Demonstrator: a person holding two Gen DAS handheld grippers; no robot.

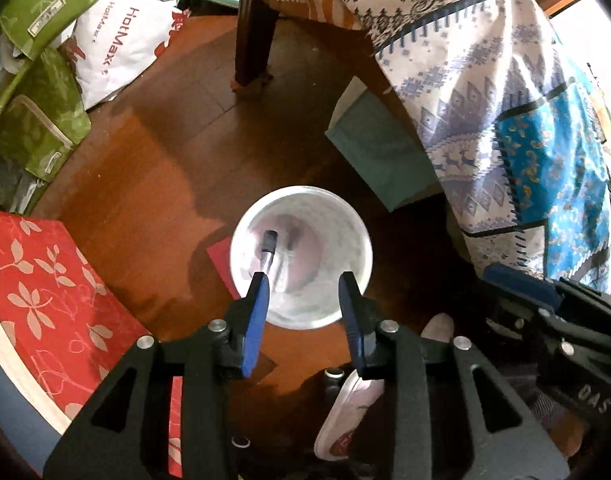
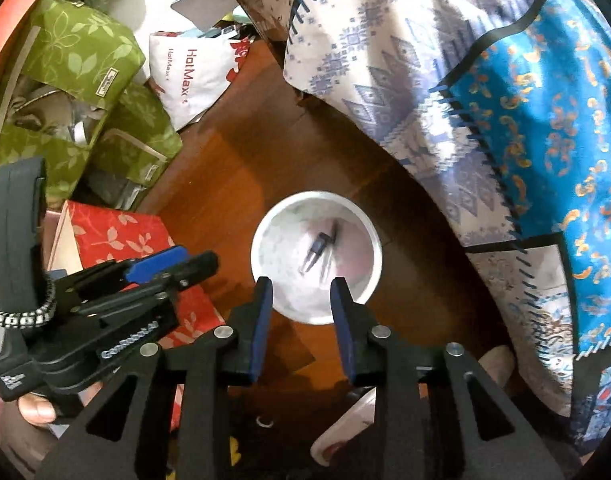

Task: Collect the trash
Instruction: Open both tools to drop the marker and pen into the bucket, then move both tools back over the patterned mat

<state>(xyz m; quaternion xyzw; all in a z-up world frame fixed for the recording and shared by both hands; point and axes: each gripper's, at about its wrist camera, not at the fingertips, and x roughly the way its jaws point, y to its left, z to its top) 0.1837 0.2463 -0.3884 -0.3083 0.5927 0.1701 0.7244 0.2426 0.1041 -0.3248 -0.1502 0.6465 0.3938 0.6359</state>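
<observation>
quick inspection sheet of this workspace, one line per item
surface: brown wooden floor, no table in view
job's things: white bin upright on the floor, a dark pen-like item lying inside
clutter: green leaf-print bags, white HotMaxx bag, red floral box, teal box
grippers: left gripper open, empty, above the bin; right gripper open, empty, above the bin
cables: nothing seen
surroundings: patterned cloth hanging beside the bin, dark wooden furniture leg, white shoe below the grippers
</observation>
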